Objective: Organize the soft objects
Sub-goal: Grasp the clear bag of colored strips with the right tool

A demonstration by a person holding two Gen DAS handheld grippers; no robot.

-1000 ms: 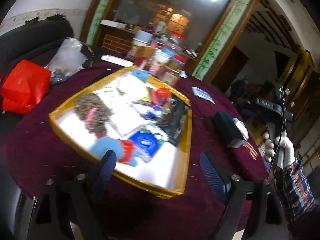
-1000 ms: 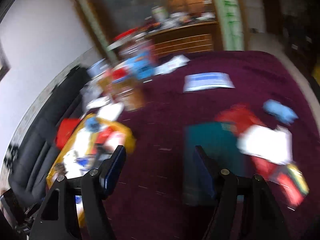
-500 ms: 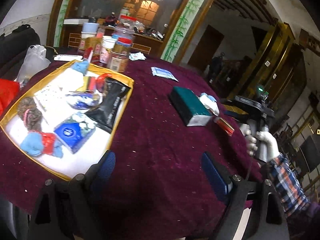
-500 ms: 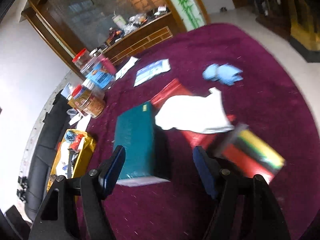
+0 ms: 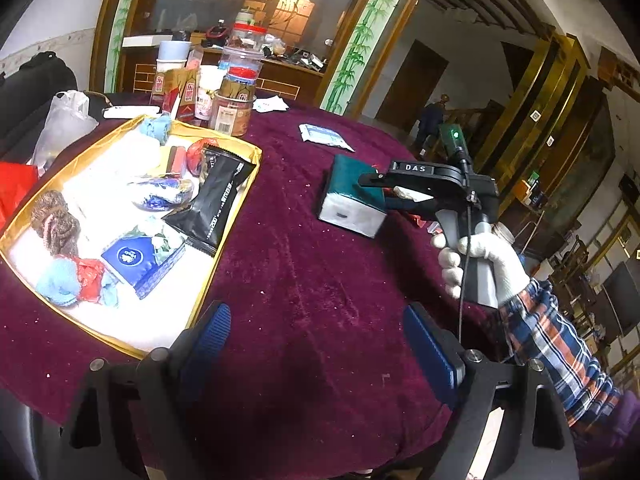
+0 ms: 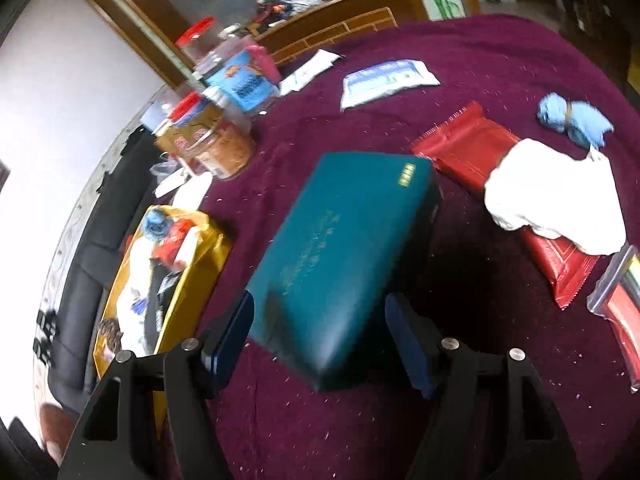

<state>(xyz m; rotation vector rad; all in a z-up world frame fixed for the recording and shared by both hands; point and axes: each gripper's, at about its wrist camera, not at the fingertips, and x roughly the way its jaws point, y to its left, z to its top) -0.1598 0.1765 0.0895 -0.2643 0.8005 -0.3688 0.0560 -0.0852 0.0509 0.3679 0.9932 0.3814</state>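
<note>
Your left gripper (image 5: 316, 344) hangs low over the near edge of the maroon tablecloth (image 5: 320, 272), fingers spread wide with nothing between them. Your right gripper (image 6: 320, 332) is tilted down over the near end of the green box (image 6: 340, 256), released, one finger on each side of the box; whether the pads touch it you cannot tell. In the left view your gloved right hand (image 5: 484, 264) wraps the handle upright, the tool pointing left at that box.

To the left lies one gold-rimmed tray (image 5: 224, 236), and in it you can count one brown knitted piece (image 5: 54, 220), one blue packet (image 5: 140, 260), one black pouch (image 5: 216, 200) and one light-blue and red bundle (image 5: 76, 280). Right of the box lie one white cloth (image 6: 556, 196) draped over one red packet (image 6: 464, 148), and beyond them one light-blue bundle (image 6: 572, 120). Farther off sits one white flat packet (image 6: 388, 80), then the jars (image 5: 236, 100) at the far edge.

Half a second ago your right gripper stood back from the box with more cloth showing; now it has closed in and the box fills the gap between the fingers. The left gripper has barely shifted.
</note>
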